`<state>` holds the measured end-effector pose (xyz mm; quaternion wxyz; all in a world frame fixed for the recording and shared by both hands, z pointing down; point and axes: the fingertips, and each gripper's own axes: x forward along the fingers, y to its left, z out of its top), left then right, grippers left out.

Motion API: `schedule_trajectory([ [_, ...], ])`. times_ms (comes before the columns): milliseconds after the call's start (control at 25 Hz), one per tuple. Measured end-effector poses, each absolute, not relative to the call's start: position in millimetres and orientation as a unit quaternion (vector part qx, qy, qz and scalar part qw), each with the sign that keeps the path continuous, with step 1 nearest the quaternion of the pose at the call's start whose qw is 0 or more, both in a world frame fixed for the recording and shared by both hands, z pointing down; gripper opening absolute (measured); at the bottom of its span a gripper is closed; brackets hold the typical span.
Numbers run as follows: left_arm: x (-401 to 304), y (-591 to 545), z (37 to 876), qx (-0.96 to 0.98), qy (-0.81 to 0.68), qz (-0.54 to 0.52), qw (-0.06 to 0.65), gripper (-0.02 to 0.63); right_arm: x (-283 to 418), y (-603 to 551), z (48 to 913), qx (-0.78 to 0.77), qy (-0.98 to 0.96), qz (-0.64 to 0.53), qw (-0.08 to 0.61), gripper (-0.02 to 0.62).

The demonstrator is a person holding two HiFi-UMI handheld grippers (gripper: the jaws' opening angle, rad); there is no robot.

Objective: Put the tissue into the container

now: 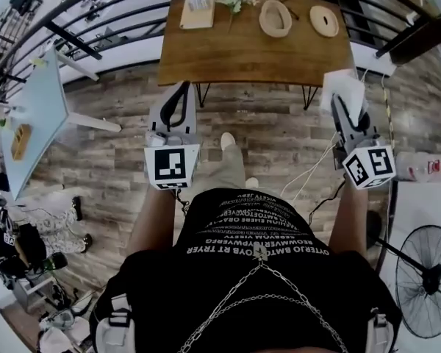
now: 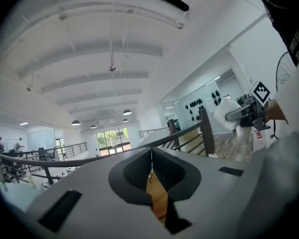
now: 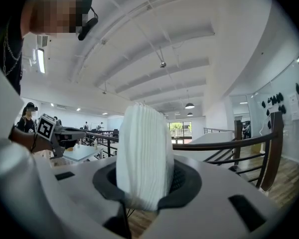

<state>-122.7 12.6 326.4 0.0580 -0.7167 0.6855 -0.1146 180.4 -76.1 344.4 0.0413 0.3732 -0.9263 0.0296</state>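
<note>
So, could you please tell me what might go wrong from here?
The right gripper pinches the tissue only at its lower end, so the free upper sheets could fan out or slip on the way to the table. Cables lie on the floor at the person's right, so a step that way might snag one.

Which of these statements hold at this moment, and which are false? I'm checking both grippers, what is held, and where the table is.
1. The right gripper is shut on a folded stack of white tissues. True.
2. The left gripper also holds a tissue. False: its fingers are together with nothing between them.
3. The brown wooden table lies ahead of the person, beyond both grippers. True.
4. The folded stack of white tissues lies flat on the brown wooden table. False: it stands upright, clamped in the right gripper, off the table.
</note>
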Motion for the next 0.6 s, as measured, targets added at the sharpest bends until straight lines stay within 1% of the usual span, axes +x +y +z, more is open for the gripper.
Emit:
schedule_trajectory([
  [440,-131.1,-96.0,329.5,-0.748,0.651,-0.115,0.06,0.029,151.6,-152.5,345.5,0.388,-0.919,0.03,0.054,0.127],
  [600,-144.2,-139.2,328.6,-0.756,0.642,-0.114,0.061,0.029,133.9,-188.7,341.4,0.392,-0.918,0.026,0.058,0.127],
])
